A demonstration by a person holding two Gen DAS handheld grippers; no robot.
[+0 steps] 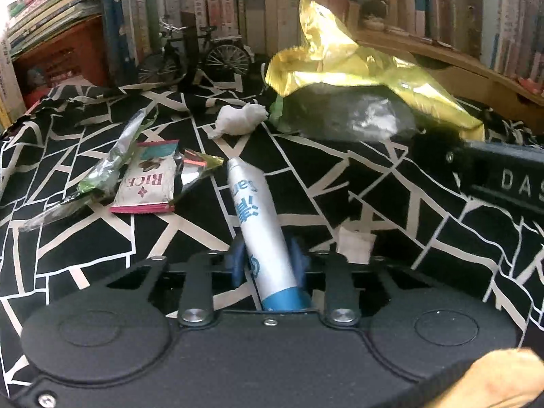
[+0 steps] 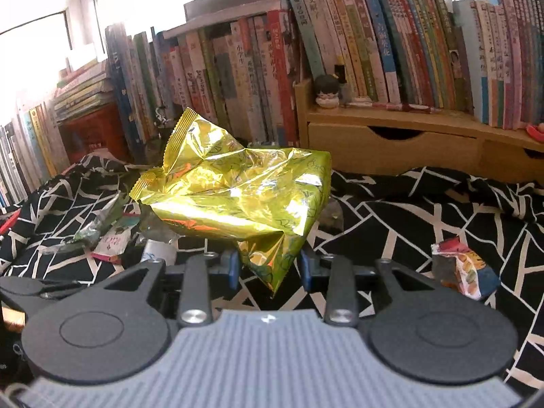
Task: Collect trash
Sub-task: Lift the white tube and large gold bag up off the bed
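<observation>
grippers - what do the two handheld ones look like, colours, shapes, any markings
Left gripper: matte black body, two round raised discs, black linkage bars with silver screws, blue finger pads. Right gripper: the same black discs, bars and blue pads, but a grey ribbed centre panel. From the left wrist view its side shows pale letters "DAS". No cables or sleeves visible.

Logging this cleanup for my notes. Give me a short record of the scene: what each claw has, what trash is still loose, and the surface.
left claw: shut on white-and-blue tube
right claw: shut on crumpled gold foil bag
loose trash: pink-edged snack wrapper; crumpled white tissue
surface: black cloth with white lines
</observation>
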